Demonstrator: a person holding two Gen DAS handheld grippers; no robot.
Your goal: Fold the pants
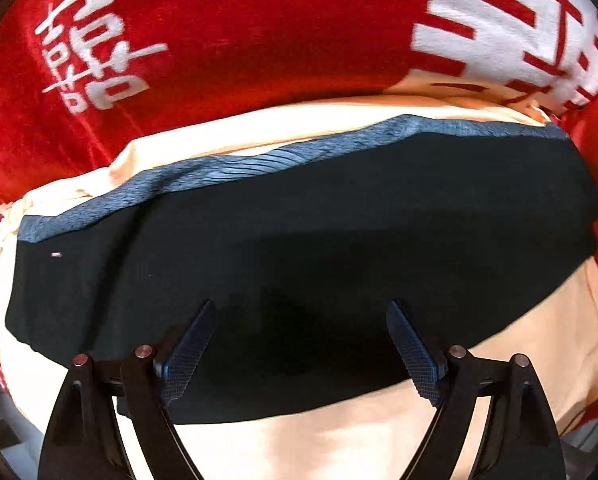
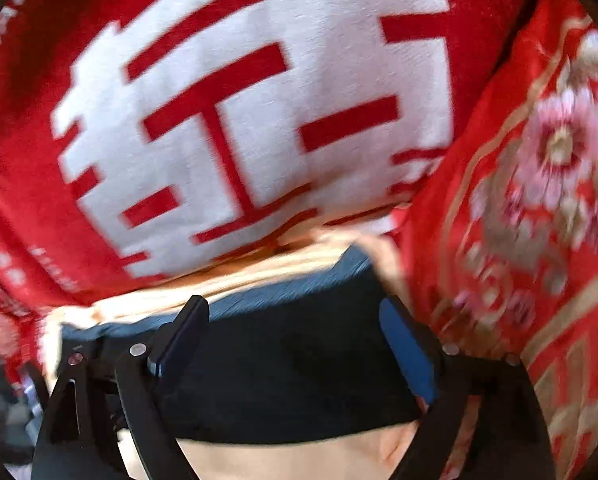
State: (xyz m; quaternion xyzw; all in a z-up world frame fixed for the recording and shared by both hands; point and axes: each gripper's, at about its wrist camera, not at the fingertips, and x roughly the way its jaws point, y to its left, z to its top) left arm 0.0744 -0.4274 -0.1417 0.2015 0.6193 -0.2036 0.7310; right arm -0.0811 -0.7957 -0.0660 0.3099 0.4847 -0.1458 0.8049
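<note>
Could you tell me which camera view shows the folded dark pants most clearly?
The left wrist view: the folded dark pants appear sharp and nearly whole, blue waistband included. The right wrist view is blurred and shows only one end.

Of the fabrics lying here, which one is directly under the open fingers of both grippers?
The dark folded pants. The cream cloth lies beneath them; the red blanket with white characters lies farther away, as does the flowered red cloth.

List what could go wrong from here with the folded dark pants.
1. Both grippers, left and right, hang open right above the folded pants; a finger could snag the top layer and undo the fold.
2. The cream cloth underneath lies loose on the red blanket, so the stack may shift.
</note>
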